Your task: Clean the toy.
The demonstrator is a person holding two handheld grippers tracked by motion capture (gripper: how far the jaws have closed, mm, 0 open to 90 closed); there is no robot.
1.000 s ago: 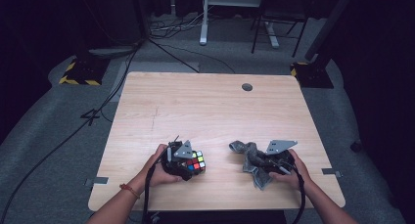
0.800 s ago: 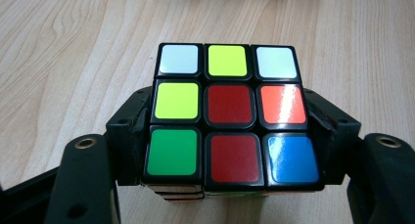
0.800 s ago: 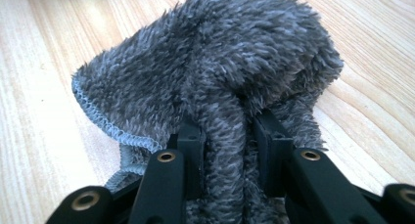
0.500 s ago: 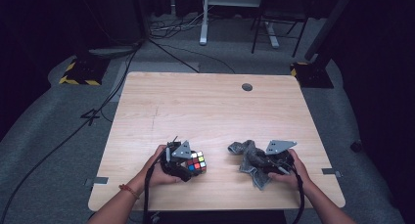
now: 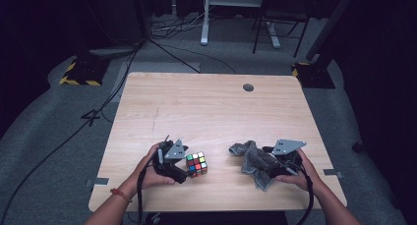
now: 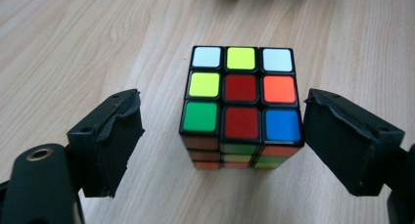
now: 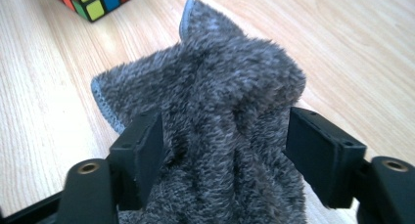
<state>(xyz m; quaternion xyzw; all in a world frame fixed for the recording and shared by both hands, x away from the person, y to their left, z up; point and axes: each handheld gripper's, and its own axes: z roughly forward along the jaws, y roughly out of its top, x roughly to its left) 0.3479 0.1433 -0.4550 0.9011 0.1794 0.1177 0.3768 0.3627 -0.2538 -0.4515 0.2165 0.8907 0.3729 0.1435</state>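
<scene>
I've just let both jaws spread. My left hand-held gripper (image 6: 220, 136) now stands apart around the cube (image 6: 242, 106), pads clear of its sides, so the cube sits free on the counter (image 5: 206, 107) near the front edge, left of centre. My right hand-held gripper (image 7: 222, 150) has opened too; the grey cloth (image 7: 215, 116) bulges between its jaws, brushing the left pad at most, and lies crumpled near the front edge toward the right corner. I judge both things released and set down.
</scene>
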